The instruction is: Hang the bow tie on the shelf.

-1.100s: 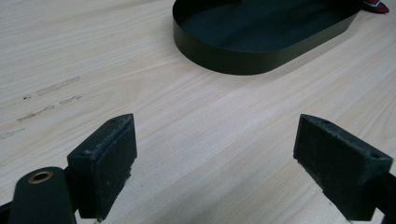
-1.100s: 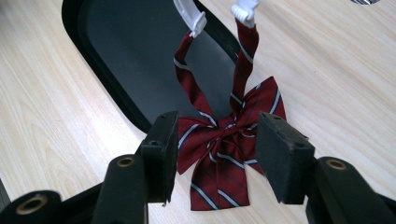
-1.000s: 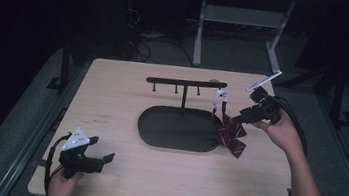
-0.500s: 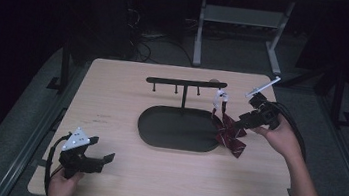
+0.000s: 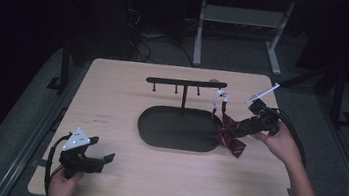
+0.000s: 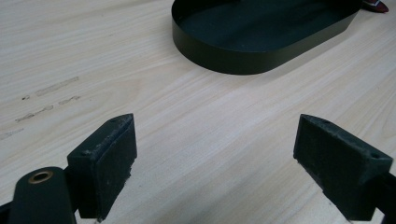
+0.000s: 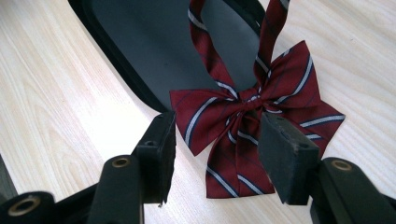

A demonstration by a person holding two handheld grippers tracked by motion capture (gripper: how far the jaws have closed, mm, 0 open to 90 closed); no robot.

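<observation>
Red striped bow tie [image 7: 252, 121] lies between the right gripper's [image 7: 217, 154] opening jaws

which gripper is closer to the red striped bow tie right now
Right. The right gripper is at the bow tie, its fingers open on either side of the tie's lower part. The left gripper sits at the table's near left corner, beyond the black tray.
</observation>
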